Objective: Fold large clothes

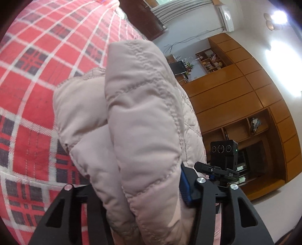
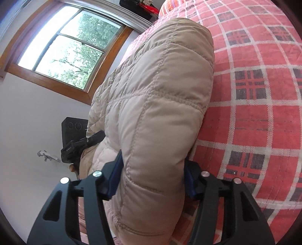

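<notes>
Left gripper [image 1: 139, 190]: closed on a thick fold of the quilted jacket, black arms on either side of the padding; only the blue pad [image 1: 186, 186] of one finger shows, the other finger is buried behind the cloth.
Right gripper [image 2: 152, 179]: clamped on another bulky part of the same jacket, a blue pad [image 2: 115, 177] pressing in on each flank of the fold.
Jacket [image 1: 139, 105]: pale beige-pink, puffy, stitched in squares; bunched between both tools and standing up off the bed, its far end touching the blanket.
Blanket [image 2: 254, 105]: red plaid with white lines and dark squares, spread over the bed under and beside the jacket.
Small black camera [image 1: 223, 152]: mounted on a clip just beside the jacket, three round lenses facing back; the same kind of unit appears in the right view as well [image 2: 75, 128].
Wooden wall unit [image 1: 245, 98]: well beyond the bed, with closed panels and open shelves holding books and small items.
Window [image 2: 64, 50]: wooden frame, trees outside, on the far wall.
Air conditioner [image 1: 226, 17]: white, high on the wall near the curtain [image 1: 169, 9].
</notes>
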`<move>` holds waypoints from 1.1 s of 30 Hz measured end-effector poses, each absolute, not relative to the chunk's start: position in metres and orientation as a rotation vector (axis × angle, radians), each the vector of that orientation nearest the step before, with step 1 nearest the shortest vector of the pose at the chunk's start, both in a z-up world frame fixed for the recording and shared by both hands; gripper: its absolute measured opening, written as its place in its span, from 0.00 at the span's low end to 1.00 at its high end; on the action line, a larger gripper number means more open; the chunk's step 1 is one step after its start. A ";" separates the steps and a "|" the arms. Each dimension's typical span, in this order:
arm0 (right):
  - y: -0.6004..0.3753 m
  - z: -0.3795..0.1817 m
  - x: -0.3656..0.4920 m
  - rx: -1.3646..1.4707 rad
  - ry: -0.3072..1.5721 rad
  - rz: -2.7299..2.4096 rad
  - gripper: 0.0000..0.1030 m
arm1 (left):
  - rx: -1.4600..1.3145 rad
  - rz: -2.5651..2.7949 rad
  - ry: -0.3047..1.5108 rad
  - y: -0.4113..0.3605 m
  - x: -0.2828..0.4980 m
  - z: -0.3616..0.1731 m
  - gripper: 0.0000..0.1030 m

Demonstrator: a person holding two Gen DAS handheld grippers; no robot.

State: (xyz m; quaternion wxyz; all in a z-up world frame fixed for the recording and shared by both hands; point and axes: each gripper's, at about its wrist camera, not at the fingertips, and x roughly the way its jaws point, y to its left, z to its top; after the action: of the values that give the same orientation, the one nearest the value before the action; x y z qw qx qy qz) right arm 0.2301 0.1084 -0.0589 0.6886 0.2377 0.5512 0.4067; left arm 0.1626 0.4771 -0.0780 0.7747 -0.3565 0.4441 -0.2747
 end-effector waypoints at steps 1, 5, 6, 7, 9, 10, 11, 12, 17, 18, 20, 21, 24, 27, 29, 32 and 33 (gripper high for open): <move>0.105 -0.054 0.229 0.526 1.222 0.911 0.51 | -0.766 -0.600 0.954 0.473 0.162 -0.072 0.45; 0.081 -0.031 0.223 0.503 1.168 0.898 0.50 | -0.754 -0.638 0.938 0.453 0.164 -0.054 0.43; 0.072 -0.023 0.223 0.495 1.155 0.886 0.50 | -0.752 -0.646 0.936 0.446 0.165 -0.050 0.43; 0.065 -0.018 0.223 0.492 1.148 0.877 0.50 | -0.748 -0.654 0.936 0.438 0.168 -0.045 0.43; 0.046 -0.004 0.223 0.488 1.135 0.846 0.50 | -0.744 -0.669 0.938 0.420 0.176 -0.037 0.43; 0.039 0.001 0.224 0.485 1.132 0.835 0.50 | -0.737 -0.679 0.939 0.409 0.182 -0.032 0.43; 0.028 0.006 0.226 0.483 1.129 0.820 0.50 | -0.736 -0.689 0.942 0.399 0.188 -0.029 0.43; 0.021 0.008 0.227 0.484 1.129 0.809 0.50 | -0.736 -0.696 0.944 0.392 0.193 -0.027 0.43; -0.024 0.017 0.246 0.492 1.130 0.730 0.51 | -0.721 -0.719 0.959 0.347 0.226 -0.023 0.43; -0.032 0.017 0.252 0.489 1.133 0.718 0.51 | -0.714 -0.719 0.959 0.343 0.232 -0.024 0.43; -0.044 0.016 0.263 0.485 1.138 0.704 0.51 | -0.702 -0.713 0.956 0.328 0.244 -0.027 0.43; -0.048 0.014 0.268 0.481 1.140 0.698 0.51 | -0.702 -0.708 0.955 0.323 0.250 -0.030 0.43; -0.062 0.002 0.291 0.487 1.156 0.681 0.51 | -0.716 -0.682 0.961 0.313 0.264 -0.042 0.43; -0.074 -0.015 0.311 0.498 1.178 0.677 0.51 | -0.721 -0.647 0.972 0.309 0.272 -0.055 0.43; -0.078 -0.030 0.321 0.521 1.198 0.677 0.51 | -0.727 -0.629 0.981 0.301 0.279 -0.061 0.43; -0.085 -0.051 0.330 0.565 1.222 0.674 0.53 | -0.716 -0.616 0.987 0.301 0.282 -0.073 0.44; -0.087 -0.058 0.331 0.585 1.224 0.679 0.54 | -0.709 -0.619 0.986 0.301 0.283 -0.073 0.44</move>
State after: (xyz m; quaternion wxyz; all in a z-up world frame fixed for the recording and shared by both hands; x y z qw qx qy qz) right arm 0.3311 -0.0873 -0.0577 0.7258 0.2654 0.5551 0.3076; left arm 0.2828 0.3012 -0.0734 0.7766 -0.3276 0.4559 -0.2860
